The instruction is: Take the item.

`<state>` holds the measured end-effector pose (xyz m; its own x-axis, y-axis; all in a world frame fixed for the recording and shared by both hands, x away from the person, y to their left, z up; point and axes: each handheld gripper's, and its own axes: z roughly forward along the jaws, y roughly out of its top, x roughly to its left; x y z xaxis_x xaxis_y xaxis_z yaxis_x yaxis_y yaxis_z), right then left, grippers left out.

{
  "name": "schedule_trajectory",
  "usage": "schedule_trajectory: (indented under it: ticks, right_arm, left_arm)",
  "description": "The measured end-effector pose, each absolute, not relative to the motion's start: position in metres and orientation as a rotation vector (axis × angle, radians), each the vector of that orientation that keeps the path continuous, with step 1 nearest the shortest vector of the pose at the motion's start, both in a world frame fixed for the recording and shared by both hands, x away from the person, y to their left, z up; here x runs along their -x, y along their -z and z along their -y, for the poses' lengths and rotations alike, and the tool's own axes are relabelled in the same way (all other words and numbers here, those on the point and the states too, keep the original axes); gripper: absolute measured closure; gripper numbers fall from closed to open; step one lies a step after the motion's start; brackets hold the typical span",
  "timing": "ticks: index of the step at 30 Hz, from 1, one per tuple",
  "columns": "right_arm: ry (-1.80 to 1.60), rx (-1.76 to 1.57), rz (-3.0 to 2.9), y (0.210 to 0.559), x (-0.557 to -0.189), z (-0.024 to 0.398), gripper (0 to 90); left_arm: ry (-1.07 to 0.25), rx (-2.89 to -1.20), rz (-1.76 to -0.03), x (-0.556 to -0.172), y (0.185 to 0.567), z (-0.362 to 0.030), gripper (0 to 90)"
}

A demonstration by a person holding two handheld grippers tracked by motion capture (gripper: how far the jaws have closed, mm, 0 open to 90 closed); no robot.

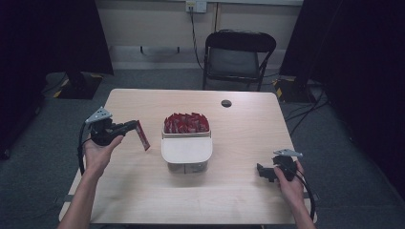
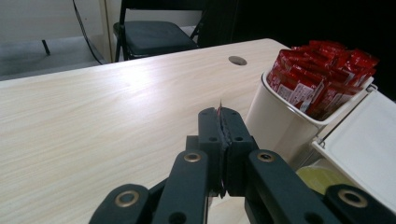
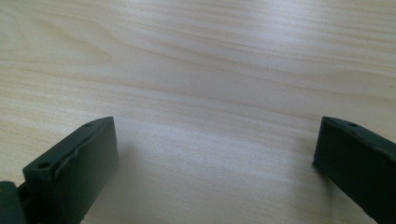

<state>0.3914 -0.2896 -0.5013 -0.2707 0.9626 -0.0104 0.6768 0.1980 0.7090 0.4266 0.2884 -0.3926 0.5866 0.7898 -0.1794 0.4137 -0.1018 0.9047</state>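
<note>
A white tub at the table's middle is packed with upright red sachets; its white lid lies open toward me. Left of the tub, my left gripper is held above the table, shut on one red sachet that hangs down from its jaws. In the left gripper view the jaws are pressed together with the sachet's thin red edge between them, and the tub with its sachets stands just to the right. My right gripper rests low at the table's right front, open, with bare wood between its jaws.
The wooden table has a round cable hole near its far edge. A black folding chair stands behind the table. Something pale yellow shows under the tub's lid.
</note>
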Motion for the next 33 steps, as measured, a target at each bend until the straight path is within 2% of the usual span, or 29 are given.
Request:
schedule_trajectory:
  ticks: [33]
  right_arm:
    - [-0.832,-1.525,-2.022,0.501,-0.391,0.29,0.0]
  left_arm:
    - [-0.408,-1.801,-0.993,-0.41,0.399,-0.306,88.2]
